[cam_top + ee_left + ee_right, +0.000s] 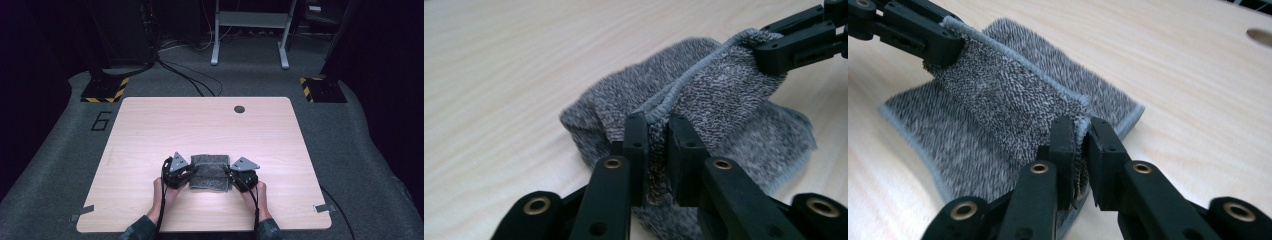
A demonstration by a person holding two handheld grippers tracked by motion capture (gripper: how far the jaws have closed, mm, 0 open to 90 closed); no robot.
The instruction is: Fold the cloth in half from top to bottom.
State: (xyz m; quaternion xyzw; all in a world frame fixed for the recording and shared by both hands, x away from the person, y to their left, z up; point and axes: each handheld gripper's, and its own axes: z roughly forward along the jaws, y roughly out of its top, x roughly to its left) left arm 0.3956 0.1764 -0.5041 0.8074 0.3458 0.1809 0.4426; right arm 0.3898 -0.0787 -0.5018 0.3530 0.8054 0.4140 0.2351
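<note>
A grey terry towel lies folded on the wooden table near its front edge. My left gripper is at the towel's left end and my right gripper at its right end. In the left gripper view the left gripper has the towel's hemmed edge pinched between its jaws, lifted a little off the layer below. In the right gripper view the right gripper pinches the other corner of that same raised edge. Each view also shows the other gripper holding the far end.
A round cable hole sits at the table's far right. Tape tabs mark the front corners. Beyond the table stand a metal frame, floor cables and yellow-black striped bases.
</note>
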